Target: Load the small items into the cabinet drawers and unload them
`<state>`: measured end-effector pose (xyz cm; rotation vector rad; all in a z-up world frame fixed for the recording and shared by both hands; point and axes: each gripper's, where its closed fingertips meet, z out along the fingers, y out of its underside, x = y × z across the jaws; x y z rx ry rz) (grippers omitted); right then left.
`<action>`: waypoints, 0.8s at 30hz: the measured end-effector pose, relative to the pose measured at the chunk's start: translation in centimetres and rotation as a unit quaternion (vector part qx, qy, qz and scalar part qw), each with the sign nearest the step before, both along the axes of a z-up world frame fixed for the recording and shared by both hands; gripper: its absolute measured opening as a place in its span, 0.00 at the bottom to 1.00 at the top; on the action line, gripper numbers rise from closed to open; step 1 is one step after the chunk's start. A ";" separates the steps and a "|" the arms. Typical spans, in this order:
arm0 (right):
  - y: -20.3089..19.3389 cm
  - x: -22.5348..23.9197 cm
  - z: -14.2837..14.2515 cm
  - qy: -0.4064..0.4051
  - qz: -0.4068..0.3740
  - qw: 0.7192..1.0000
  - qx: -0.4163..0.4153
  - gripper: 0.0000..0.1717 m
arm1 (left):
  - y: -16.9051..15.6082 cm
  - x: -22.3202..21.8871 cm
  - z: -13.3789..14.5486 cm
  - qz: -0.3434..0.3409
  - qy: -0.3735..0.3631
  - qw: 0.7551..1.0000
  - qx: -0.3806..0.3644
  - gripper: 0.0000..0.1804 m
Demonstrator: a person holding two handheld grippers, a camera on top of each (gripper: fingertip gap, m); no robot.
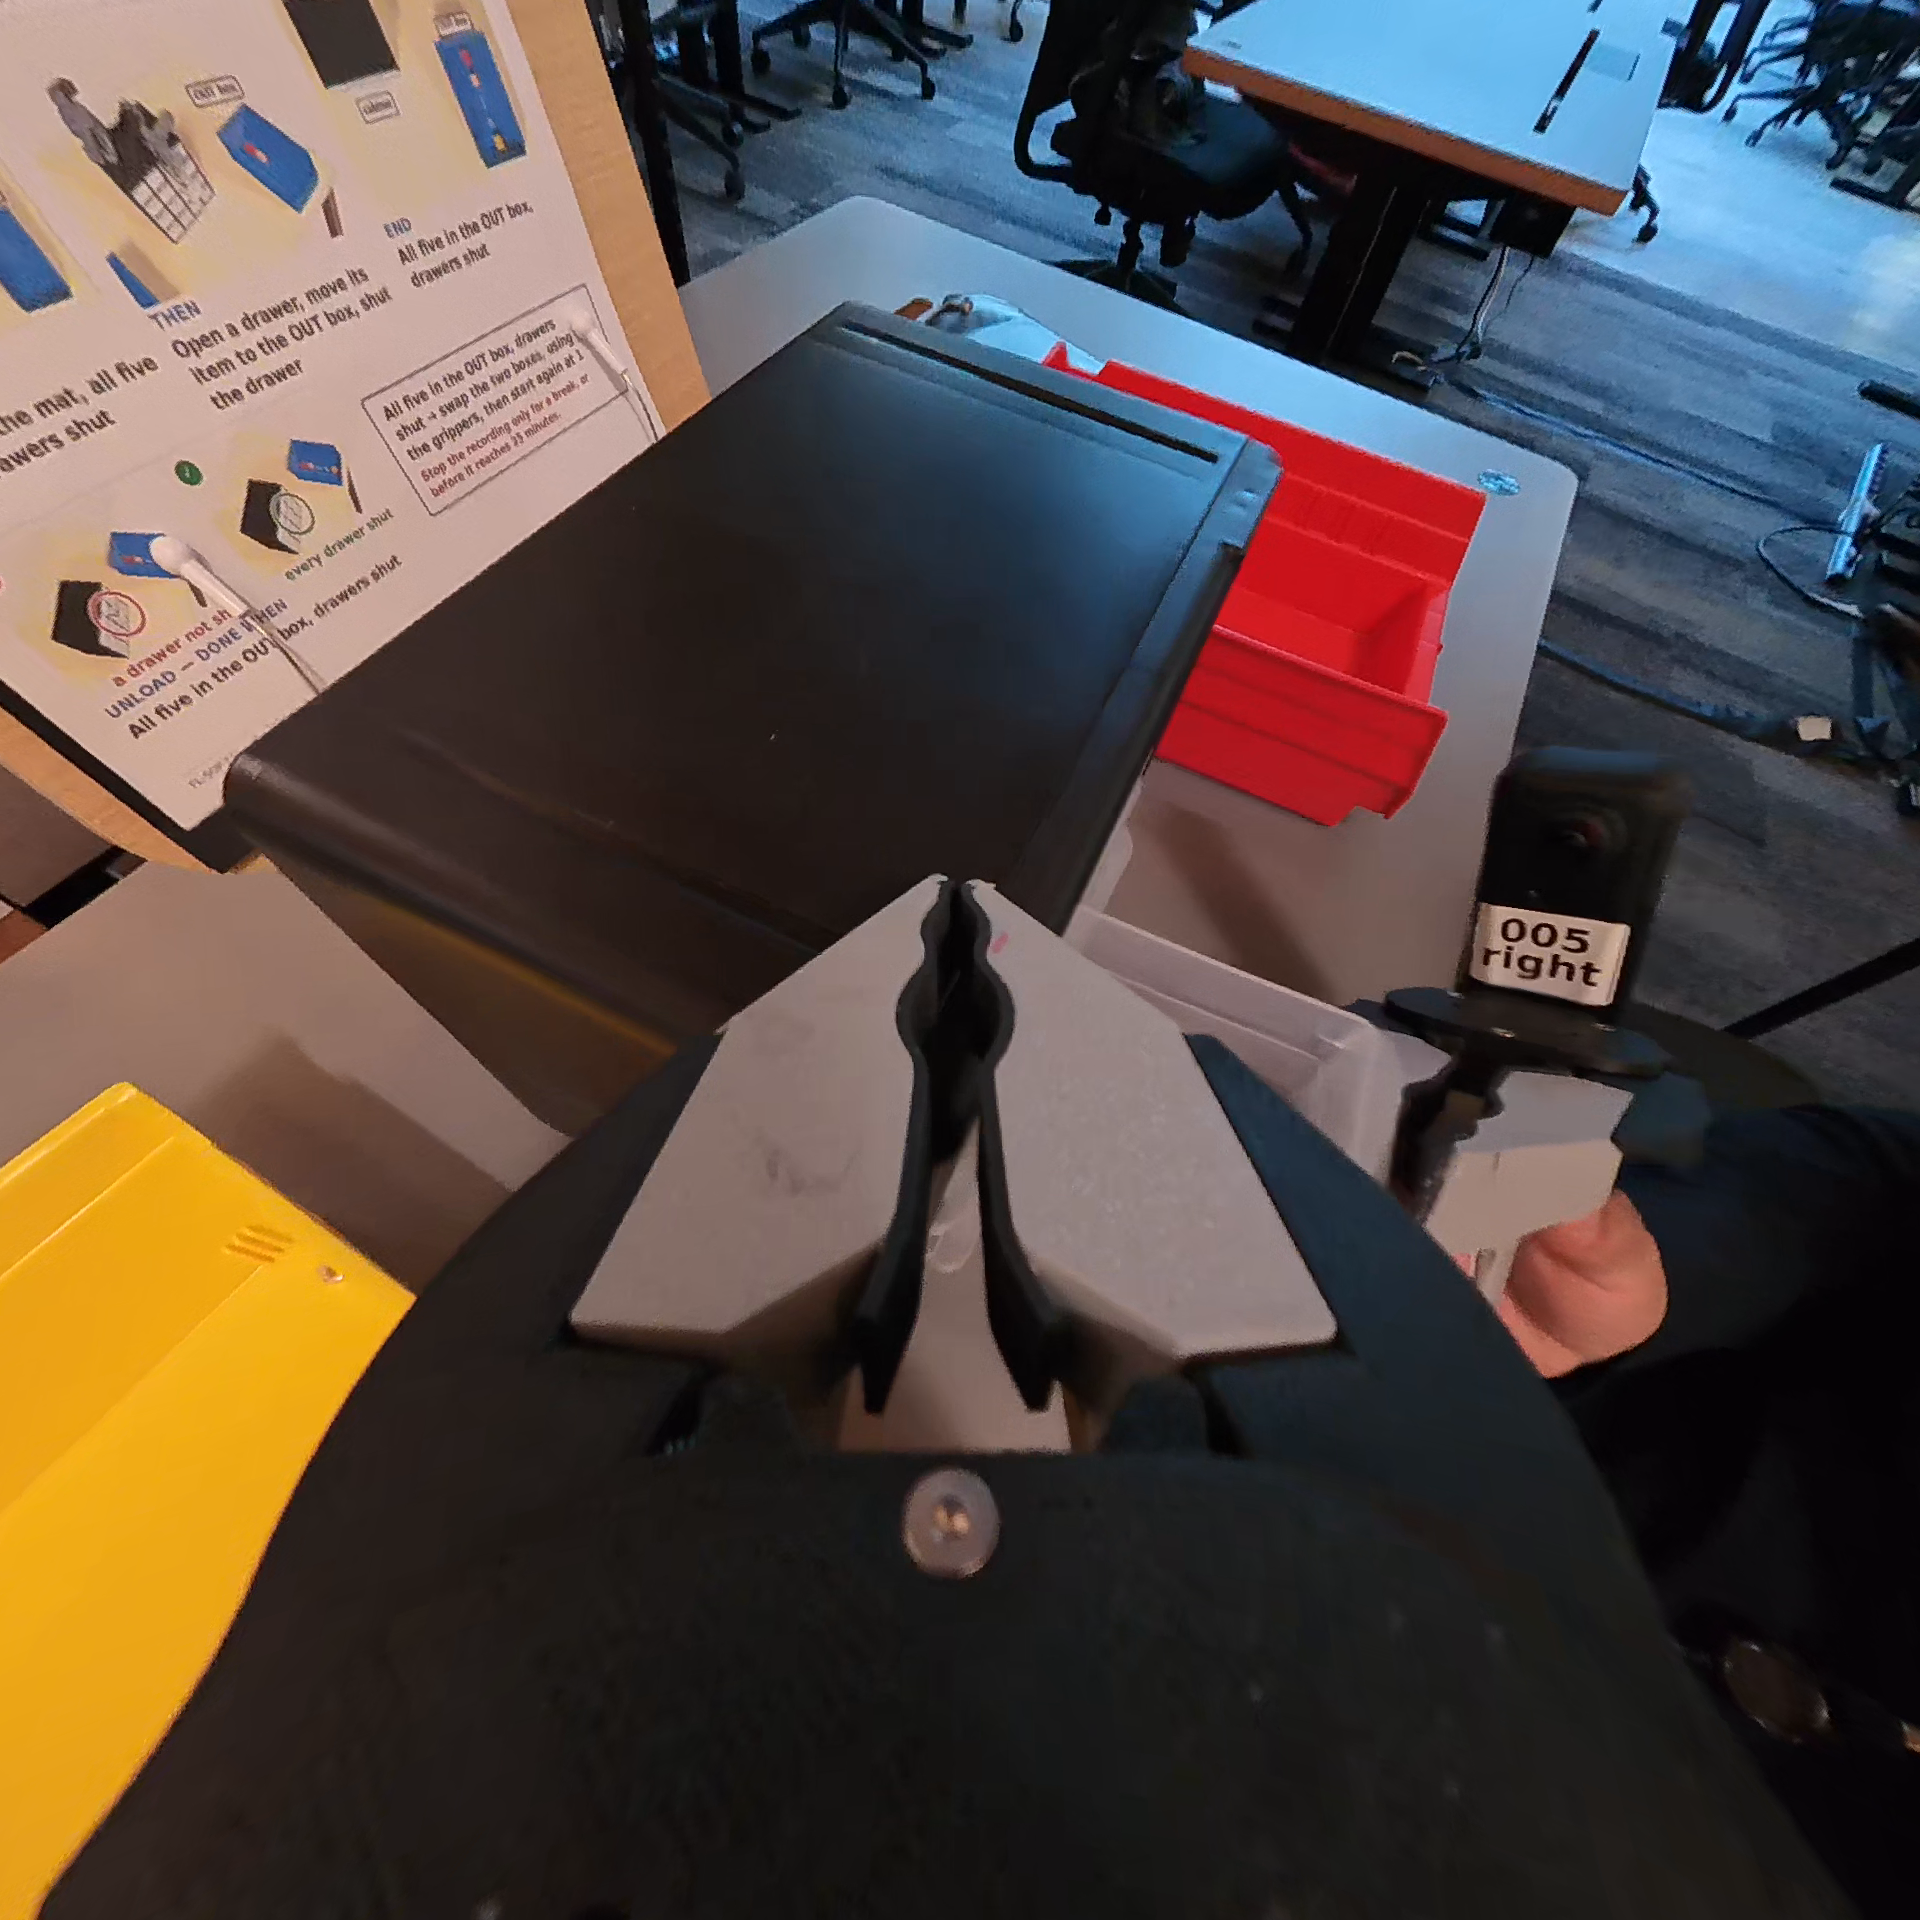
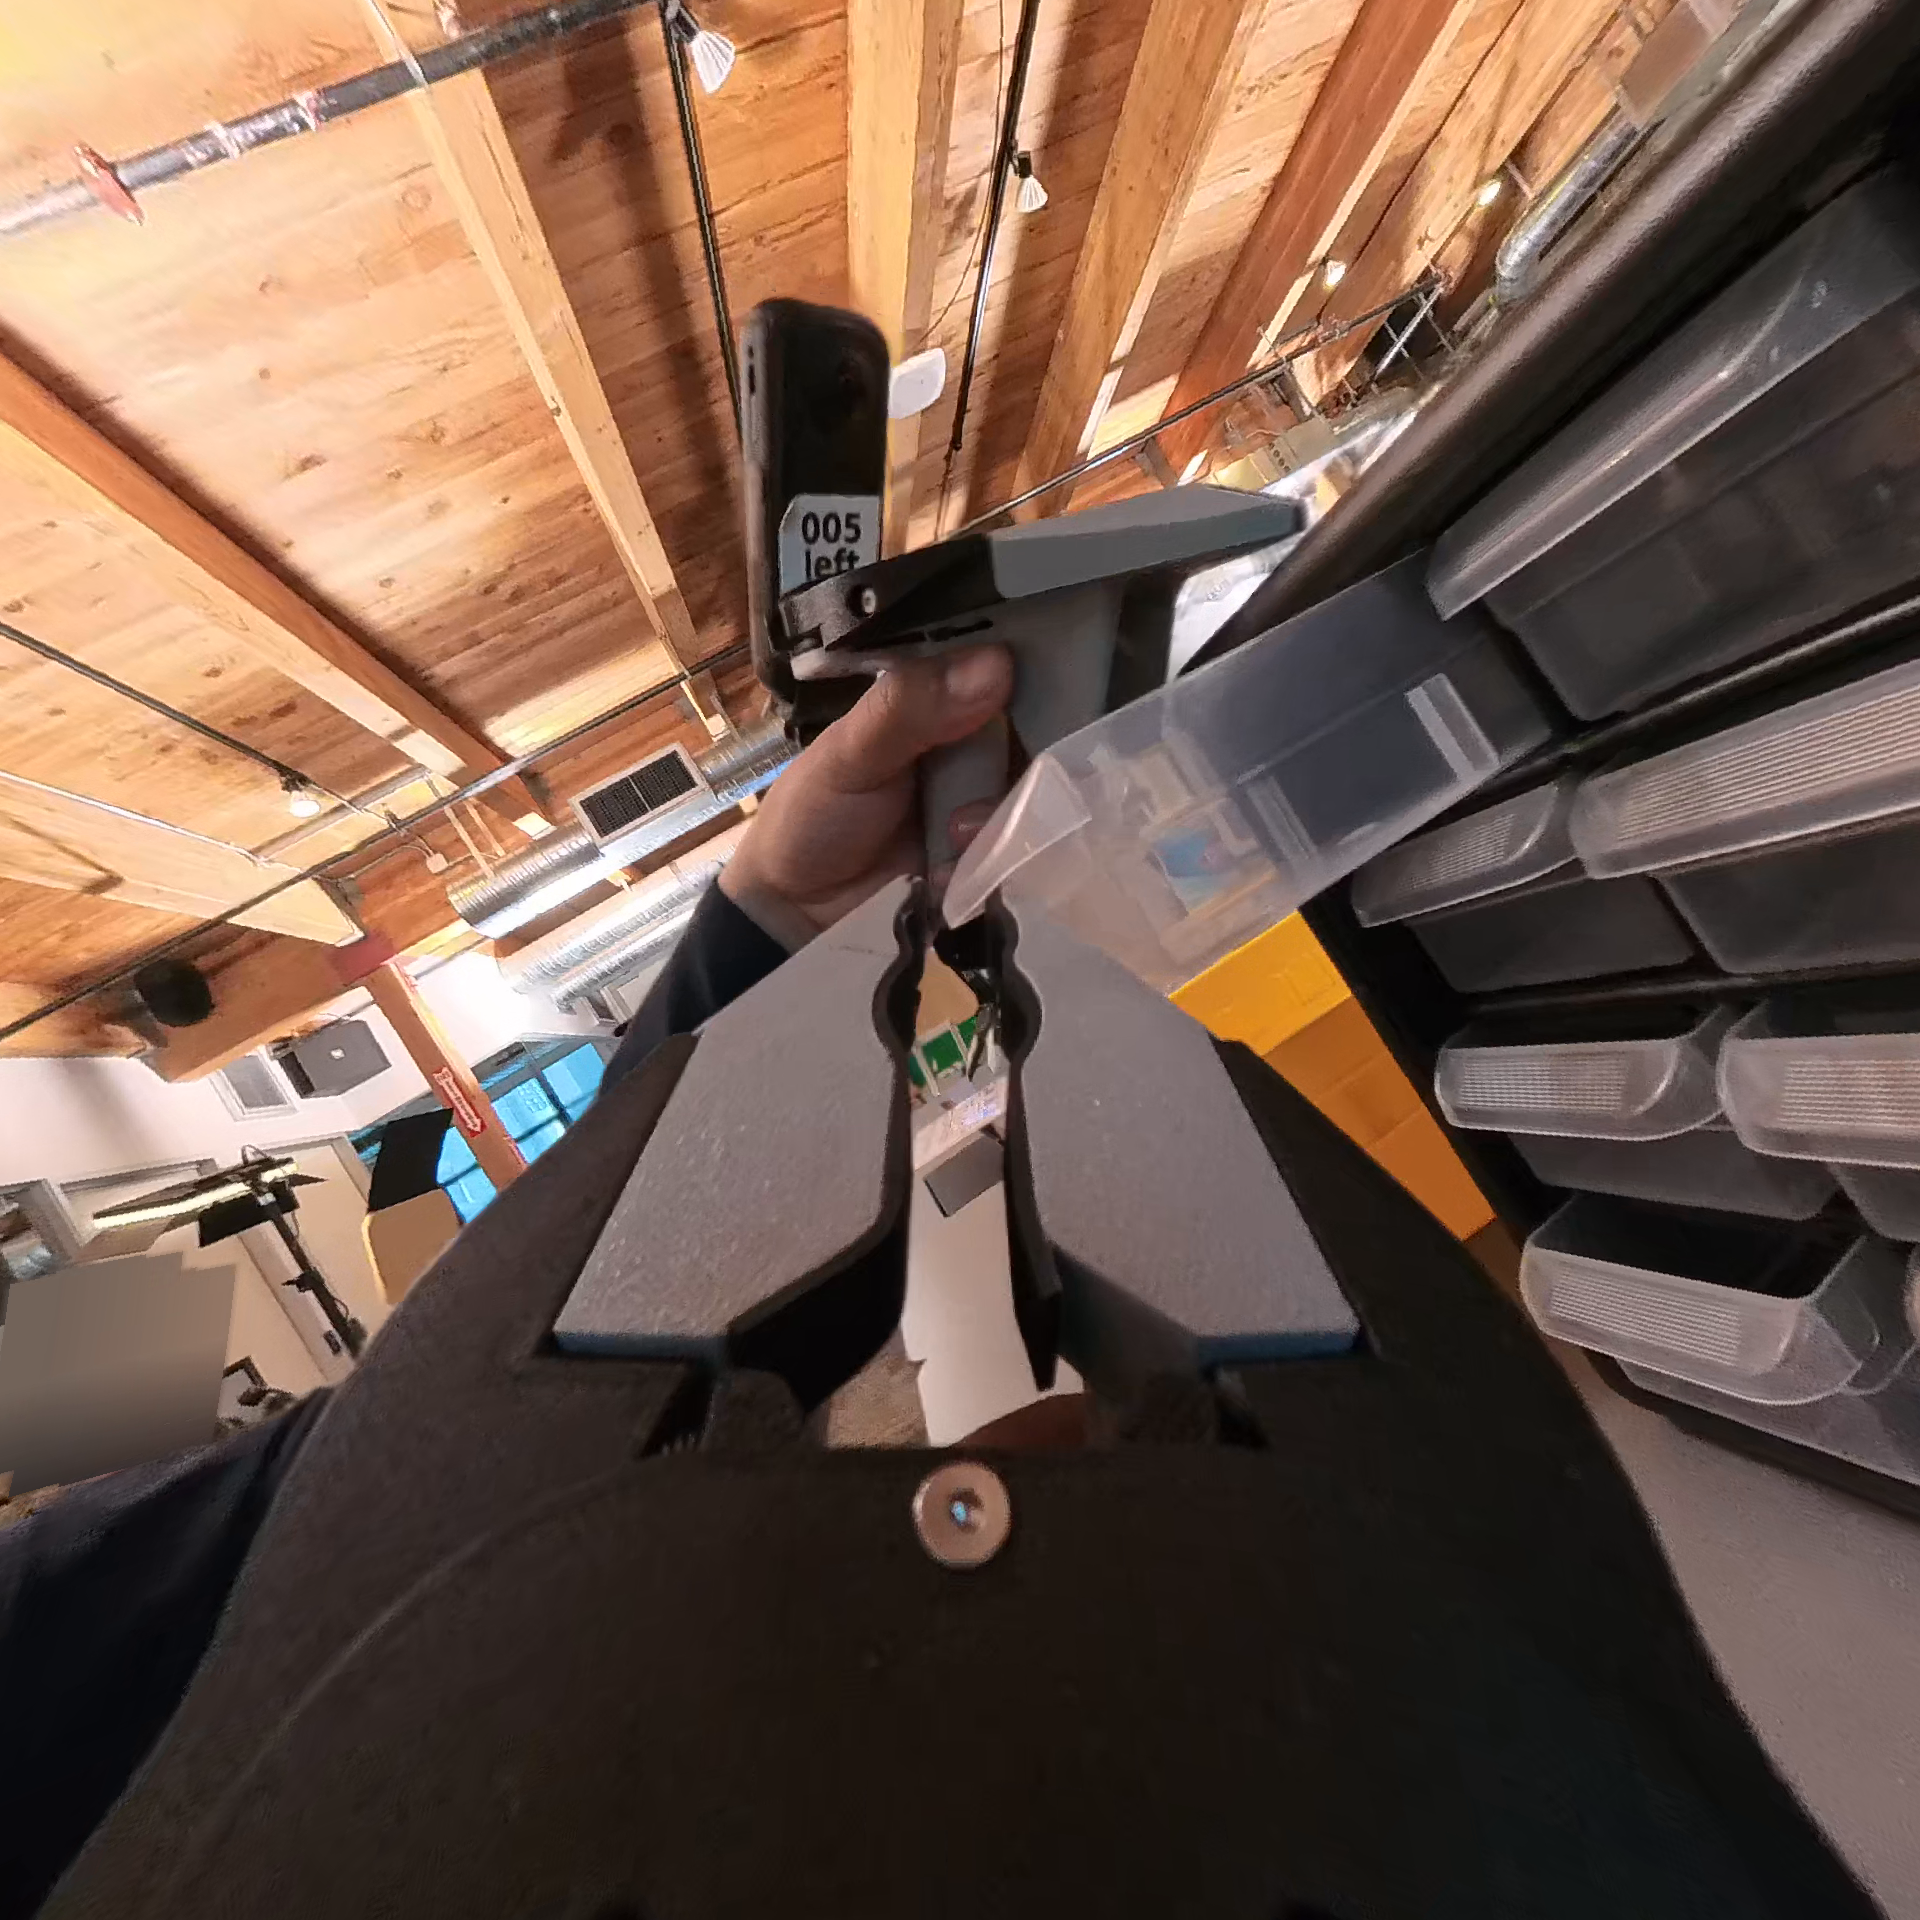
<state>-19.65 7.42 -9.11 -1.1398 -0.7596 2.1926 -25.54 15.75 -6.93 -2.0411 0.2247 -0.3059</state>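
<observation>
1. Left hand-held gripper [image 1: 954,888]: centre of the left wrist view, jaws closed tip to tip, nothing between them. It hovers over the near edge of the cabinet top, apparently parked clear while the other hand works.

2. Right hand-held gripper [image 2: 951,920]: centre of the right wrist view, aimed upward from below. Its fingers are narrowly parted about the sloped front lip of the clear drawer [image 2: 1247,800]; whether the pads press the lip cannot be told. Judged purpose: pulling or pushing the drawer by its handle.

3. Clear drawer: drawn out from the upper row of the cabinet [image 1: 748,623], extending toward frame centre in the right wrist view. Contents are unclear through the plastic; no small item can be identified in either view.

4. Cabinet: black case, centre of the left wrist view, standing on the desk [image 1: 1351,914]. Remaining drawers, right side of the right wrist view, appear pushed in.

5. Red bin [image 1: 1340,623]: right of centre in the left wrist view, just beside the cabinet, open side up, the visible part bare.

6. Yellow bin [image 1: 156,1351]: lower left of the left wrist view, near the cabinet's other flank.

7. Instruction board [image 1: 260,364]: upper left of the left wrist view, propped behind the cabinet.

8. Clearance: the extended drawer sits near the left gripper's handle, so room there is tight; the desk between the cabinet and red bin is narrow; open room lies in front of the drawer faces.
</observation>
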 end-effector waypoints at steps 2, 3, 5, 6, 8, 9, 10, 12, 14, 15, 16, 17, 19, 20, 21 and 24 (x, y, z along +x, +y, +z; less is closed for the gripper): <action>-0.1 0.2 0.1 0.006 0.010 1.000 -0.008 0.07 | -0.4 0.3 0.9 -0.003 -0.007 1.000 0.024 0.00; -0.2 0.2 0.1 0.005 0.013 1.000 -0.008 0.07 | -0.7 0.4 1.4 0.000 -0.008 0.999 0.036 0.00; -0.4 0.3 -0.2 -0.002 0.016 1.000 -0.006 0.10 | -1.7 0.4 2.8 0.006 -0.011 0.998 0.068 0.00; -0.5 0.4 -0.4 -0.005 0.020 1.000 -0.004 0.10 | -2.4 0.4 3.6 0.010 -0.014 0.996 0.086 0.00; -0.5 0.8 -1.1 -0.015 0.018 1.000 0.000 0.10 | -4.2 0.1 5.1 0.021 -0.017 0.992 0.125 0.00; -0.3 0.8 -1.5 -0.020 0.012 1.000 0.001 0.10 | -5.2 -0.1 5.7 0.027 -0.018 0.988 0.149 0.00; -0.2 0.7 -1.8 -0.025 0.010 1.000 0.002 0.10 | -6.1 -0.4 6.1 0.035 -0.020 0.985 0.170 0.00; -0.3 0.5 -2.1 -0.032 0.020 0.999 -0.001 0.10 | -7.7 -1.3 6.0 0.053 -0.026 0.980 0.190 0.00; -0.8 0.6 -2.3 -0.037 0.035 0.999 0.000 0.12 | -9.0 -2.5 5.2 0.074 -0.030 0.979 0.190 0.00; -1.2 0.7 -2.6 -0.043 0.040 0.998 0.009 0.12 | -9.6 -3.1 4.4 0.083 -0.029 0.979 0.185 0.00; -1.5 1.0 -3.1 -0.052 0.042 0.997 0.023 0.12 | -10.0 -3.9 3.6 0.091 -0.025 0.979 0.178 0.00; -1.6 1.3 -3.8 -0.064 0.039 0.996 0.038 0.13 | -10.2 -5.0 2.5 0.107 -0.018 0.980 0.166 0.00; -1.1 2.1 -5.3 -0.090 0.029 0.994 0.054 0.13 | -10.4 -7.6 -0.1 0.138 -0.019 0.982 0.126 0.00; -0.8 2.7 -5.9 -0.099 0.026 0.993 0.058 0.14 | -10.3 -8.6 -1.5 0.143 -0.025 0.984 0.103 0.00; -0.4 3.3 -6.3 -0.107 0.023 0.992 0.062 0.14 | -10.1 -9.6 -2.7 0.148 -0.030 0.985 0.081 0.00; 0.8 5.2 -6.7 -0.126 0.003 0.988 0.086 0.16 | -8.9 -12.0 -6.2 0.149 -0.044 0.988 0.017 0.00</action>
